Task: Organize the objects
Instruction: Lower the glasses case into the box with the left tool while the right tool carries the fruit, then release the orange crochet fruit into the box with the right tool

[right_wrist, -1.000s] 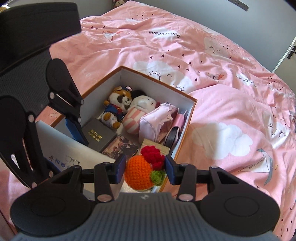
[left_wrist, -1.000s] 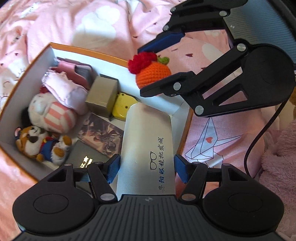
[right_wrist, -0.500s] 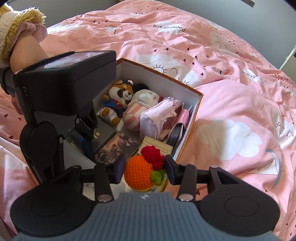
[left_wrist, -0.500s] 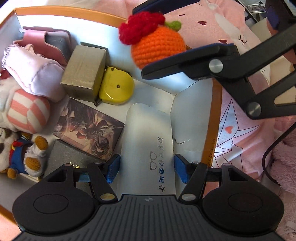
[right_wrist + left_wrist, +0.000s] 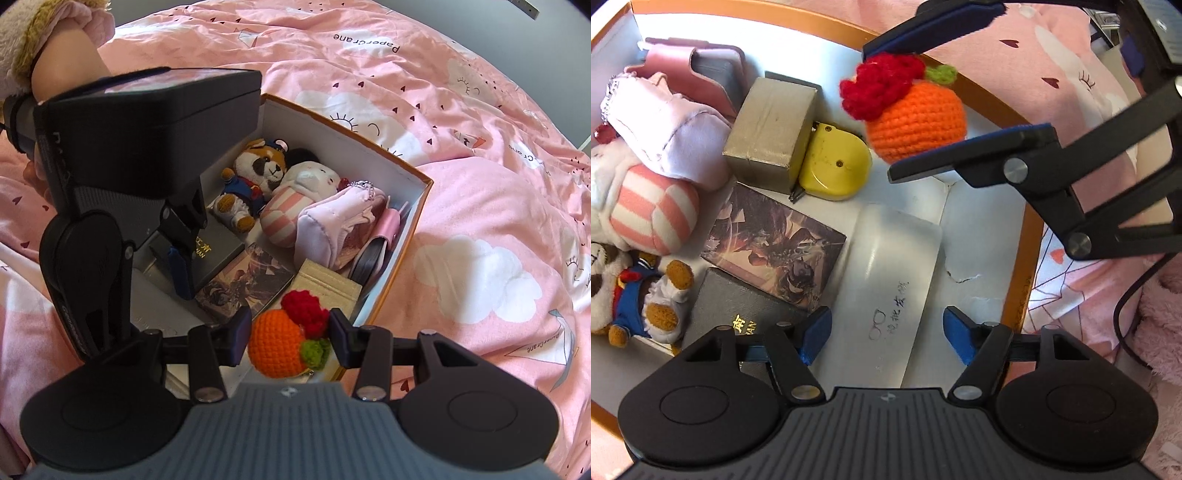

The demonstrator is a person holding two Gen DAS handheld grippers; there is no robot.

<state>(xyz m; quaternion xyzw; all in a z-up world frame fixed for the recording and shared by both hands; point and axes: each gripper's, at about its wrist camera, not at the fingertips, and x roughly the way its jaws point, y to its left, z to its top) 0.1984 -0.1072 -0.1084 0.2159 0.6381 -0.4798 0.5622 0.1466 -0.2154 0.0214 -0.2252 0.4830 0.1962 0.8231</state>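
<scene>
An open cardboard box [image 5: 1021, 258] [image 5: 391, 280] with an orange rim lies on a pink bed. A white glasses case [image 5: 890, 291] lies inside it near the right wall. My left gripper [image 5: 886, 334] is open around the case, its blue pads apart from the sides. My right gripper [image 5: 288, 336] [image 5: 945, 85] is shut on an orange crocheted fruit with a red flower [image 5: 284, 345] [image 5: 916, 118], held over the box's near corner.
The box holds a yellow tape measure [image 5: 834, 168], a tan small box [image 5: 772, 133], an art-printed box [image 5: 775, 247], a black box [image 5: 738, 314], a pink pouch [image 5: 665, 125], a striped plush [image 5: 646, 210] and a bear plush [image 5: 258, 173]. Pink bedding [image 5: 480, 184] surrounds it.
My left gripper has opened and let go of the glasses case, which now lies in the box. The right gripper with the crocheted fruit has come lower over the box.
</scene>
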